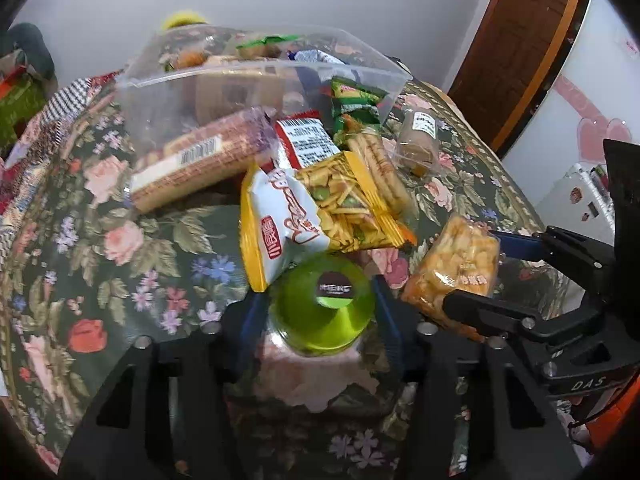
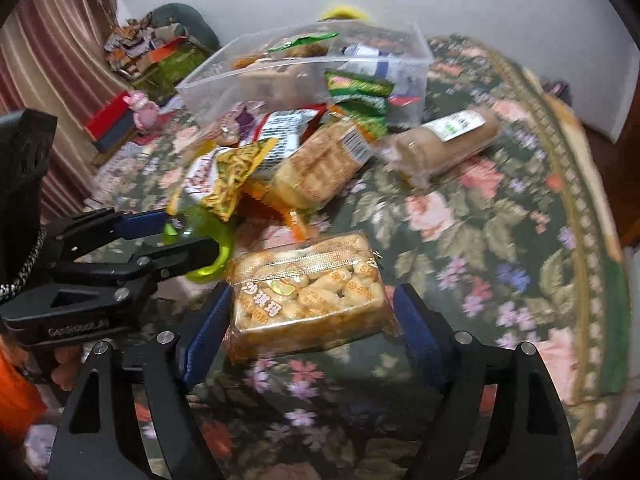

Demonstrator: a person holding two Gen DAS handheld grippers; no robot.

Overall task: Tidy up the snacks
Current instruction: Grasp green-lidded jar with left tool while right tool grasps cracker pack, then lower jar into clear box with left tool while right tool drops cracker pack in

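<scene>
My left gripper (image 1: 320, 304) is shut on a jar with a green lid (image 1: 323, 308), held just above the floral cloth; the jar also shows in the right wrist view (image 2: 208, 236). My right gripper (image 2: 312, 312) has its blue pads on both ends of a clear pack of golden rice-puff cake (image 2: 308, 292), which also shows in the left wrist view (image 1: 456, 264). A clear plastic bin (image 1: 192, 92) at the back holds several snack packs. In front of it lies a pile: a wafer pack (image 1: 196, 160), a white and yellow bag (image 1: 280, 224) and a yellow stick-snack bag (image 1: 348, 204).
A brown roll in clear wrap (image 2: 444, 140) lies right of the pile on the floral cloth (image 2: 500, 240). Green packets (image 2: 360, 92) lean at the bin's front. Boxes and clutter (image 2: 152, 60) sit beyond the table's left; a wooden door (image 1: 520, 40) stands at the right.
</scene>
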